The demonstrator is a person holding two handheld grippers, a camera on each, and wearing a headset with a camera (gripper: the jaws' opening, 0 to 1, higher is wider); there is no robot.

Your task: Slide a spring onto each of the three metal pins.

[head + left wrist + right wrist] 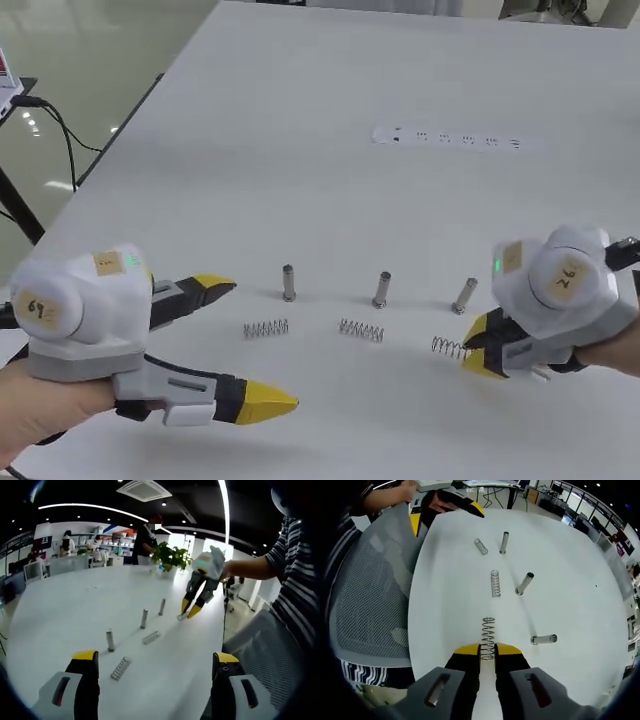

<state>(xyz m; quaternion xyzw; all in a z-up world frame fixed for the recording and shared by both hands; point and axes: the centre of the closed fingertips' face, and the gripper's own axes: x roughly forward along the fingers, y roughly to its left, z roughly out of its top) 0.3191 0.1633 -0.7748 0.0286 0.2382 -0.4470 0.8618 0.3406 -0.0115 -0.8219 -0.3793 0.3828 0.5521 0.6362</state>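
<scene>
Spring [488, 630], a thin wire coil, pinched at one end in right gripper [487, 651]; left gripper [155, 656] spread wide.

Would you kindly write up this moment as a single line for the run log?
right hand-held gripper: shut on spring | left hand-held gripper: open | three pins: standing, bare | two loose springs: on table

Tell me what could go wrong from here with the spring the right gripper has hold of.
1. The right gripper pinches the spring only at one end, so the free length may bend or swing aside when it meets the nearest pin.
2. That pin stands on the bare table with no holder that I can see; a nudge could topple it.
3. The left gripper is open and apart from it, so nothing steadies it.
</scene>
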